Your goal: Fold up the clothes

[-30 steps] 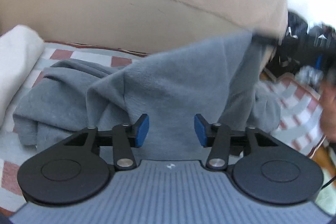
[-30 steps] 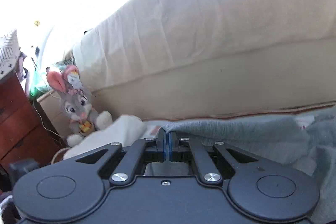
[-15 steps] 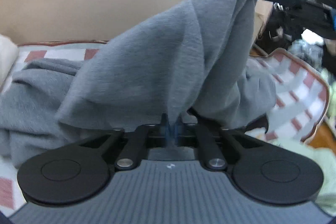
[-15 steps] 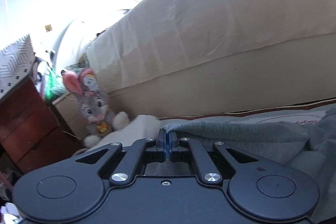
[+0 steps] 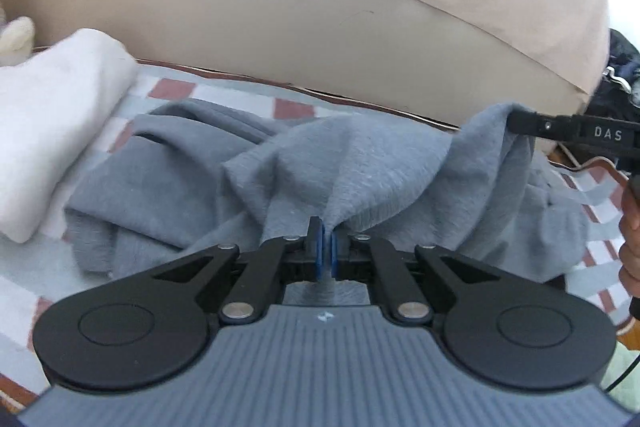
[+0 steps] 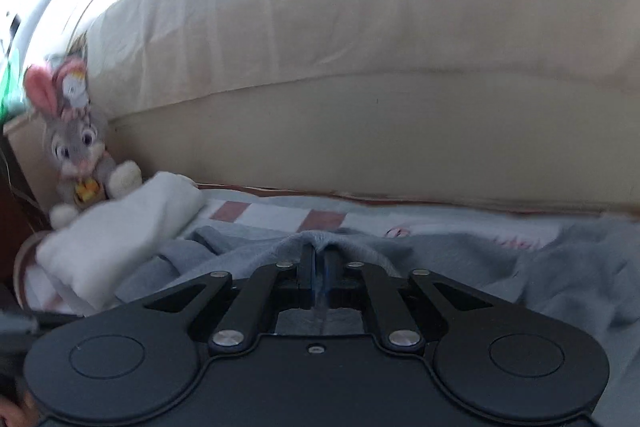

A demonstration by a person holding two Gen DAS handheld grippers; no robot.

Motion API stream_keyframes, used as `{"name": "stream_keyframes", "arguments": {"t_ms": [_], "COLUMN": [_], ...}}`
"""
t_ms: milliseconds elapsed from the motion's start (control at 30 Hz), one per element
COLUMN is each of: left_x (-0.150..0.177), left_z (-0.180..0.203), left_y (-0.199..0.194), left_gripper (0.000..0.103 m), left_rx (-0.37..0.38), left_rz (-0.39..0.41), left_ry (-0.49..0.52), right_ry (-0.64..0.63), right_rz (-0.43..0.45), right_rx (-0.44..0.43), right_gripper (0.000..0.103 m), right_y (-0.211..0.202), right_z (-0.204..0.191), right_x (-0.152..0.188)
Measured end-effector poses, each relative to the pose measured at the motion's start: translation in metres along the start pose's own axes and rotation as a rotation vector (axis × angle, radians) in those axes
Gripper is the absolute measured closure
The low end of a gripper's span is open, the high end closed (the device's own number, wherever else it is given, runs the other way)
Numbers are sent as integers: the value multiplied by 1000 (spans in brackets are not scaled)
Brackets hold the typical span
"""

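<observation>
Left gripper [image 5: 325, 253]: blue pads pressed together on a pinched fold of grey garment [image 5: 360, 167], cloth rising from the pinch toward 12 o'clock.

Right gripper [image 6: 318, 277]: jaws opening, a ridge of the same grey garment [image 6: 520, 267] draped over and between the tips; pads blurred, contact with cloth probable but not certain. Seen also from the left wrist at 3 o'clock [image 5: 520, 121], tip against a raised corner of the garment.

Grey garment: crumpled, spread across the middle of a checked red-and-white cover [image 5: 172, 89], one edge lifted at 2 o'clock, another bunched at 9 o'clock. Far hem near the cover's back border, not touching the cushion.

Folded white cloth [image 5: 52, 131]: at 9 o'clock, lying on the cover, its near edge just beside the garment's left folds.

Beige cushion [image 5: 320, 7]: fills 10 to 2 o'clock, seam running across, closing off the far side behind the cover's dark piped edge.

Plush rabbit [image 6: 76, 155]: right wrist view, 9 o'clock, seated beyond the white cloth, against the cushion's end.

Hand [image 5: 632, 239]: at 3 o'clock frame edge, on the right gripper's handle.

Open room: bare cover at 7 to 8 o'clock below the white cloth; strip of bare check between garment and cushion at 11 to 12; scalloped cover border at 4 o'clock.
</observation>
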State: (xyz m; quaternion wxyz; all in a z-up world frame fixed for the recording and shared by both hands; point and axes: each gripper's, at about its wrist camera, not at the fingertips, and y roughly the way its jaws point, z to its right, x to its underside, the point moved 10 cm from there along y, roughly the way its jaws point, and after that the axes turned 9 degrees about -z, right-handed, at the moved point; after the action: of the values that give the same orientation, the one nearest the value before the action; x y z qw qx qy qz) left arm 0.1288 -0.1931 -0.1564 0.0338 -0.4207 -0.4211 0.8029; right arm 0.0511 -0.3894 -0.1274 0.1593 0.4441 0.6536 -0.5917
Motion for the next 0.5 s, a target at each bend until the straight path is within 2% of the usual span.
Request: {"name": "stream_keyframes", "arguments": {"t_ms": [67,133,167,200,267,367,500], "left_x": [-2,-3,-3,-3,-7,-10,-8], "left_z": [-7,-15,-18,-20,-23,-24,-20], "left_y": [-4,-9,-10,-11,-9,-11,-15], "left_gripper": [100,100,100,100,100,100,100], "left_rx": [1,5,7,8,3,11,43], "left_rz": [20,33,36,38,43,57,73], "left_ry": [-25,-50,-62,-69,-77,-89,-102], "right_ry": [63,103,116,131,147,150,178], "right_rz": [-49,-93,-114,-140,-202,-247,-264], "right_rx": [-92,-191,-239,-281,-299,-253,-230], "right_gripper": [86,53,47,45,45,44,32], "right_y": [6,9,11,14,22,30,47], "right_z": [-5,-12,-15,-20,-26,-25,-21], "right_x": [11,27,36,47,71,96,111]}}
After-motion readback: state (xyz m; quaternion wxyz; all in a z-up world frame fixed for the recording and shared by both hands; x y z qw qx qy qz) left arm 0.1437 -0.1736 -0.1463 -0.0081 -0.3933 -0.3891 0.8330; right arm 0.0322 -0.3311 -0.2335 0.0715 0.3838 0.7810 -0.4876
